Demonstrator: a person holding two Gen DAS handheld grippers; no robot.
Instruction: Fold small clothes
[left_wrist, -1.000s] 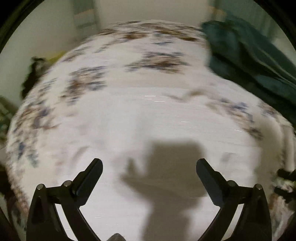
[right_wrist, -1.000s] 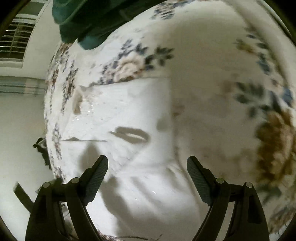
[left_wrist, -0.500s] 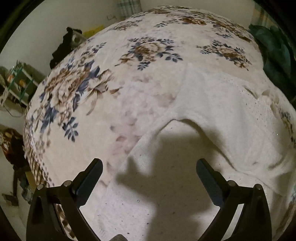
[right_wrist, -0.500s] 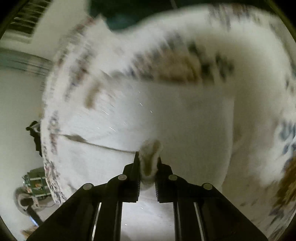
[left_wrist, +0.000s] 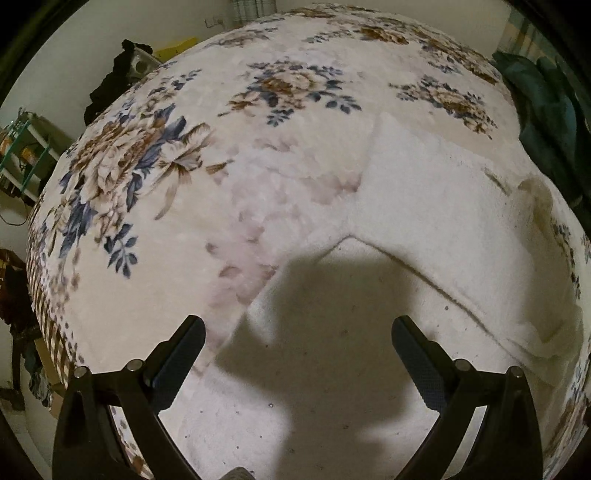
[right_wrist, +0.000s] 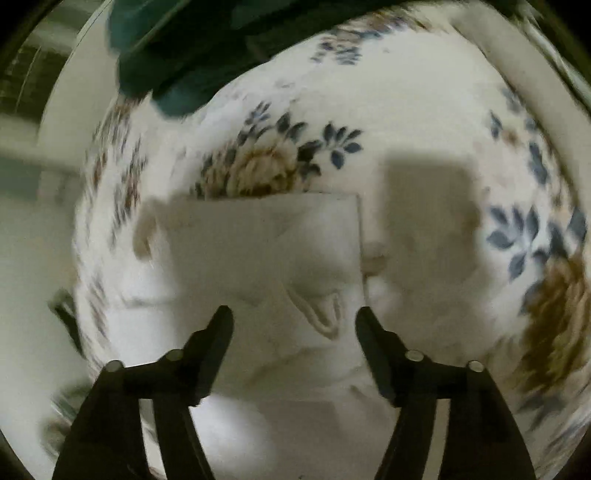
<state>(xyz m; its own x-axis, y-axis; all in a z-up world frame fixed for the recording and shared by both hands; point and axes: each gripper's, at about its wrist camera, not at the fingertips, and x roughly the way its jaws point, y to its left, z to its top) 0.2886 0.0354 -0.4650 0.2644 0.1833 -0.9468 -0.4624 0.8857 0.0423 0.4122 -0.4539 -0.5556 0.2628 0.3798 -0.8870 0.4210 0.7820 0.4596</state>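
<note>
The white garment (left_wrist: 424, 229) lies flat on the floral bedspread (left_wrist: 184, 166), directly under both tongs; left gripper (left_wrist: 297, 354) and right gripper (right_wrist: 293, 334) gape wide, empty, the right seemingly nearer a folded edge.

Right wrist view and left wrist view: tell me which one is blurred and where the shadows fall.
Left wrist view: sharp, fisheye-bowed, with a dark shadow across the white garment between the open left claw fingers. Right wrist view: motion-smeared, worst at the floral blanket edges; a blocky shadow lies on the blanket beyond the open right claw.
</note>
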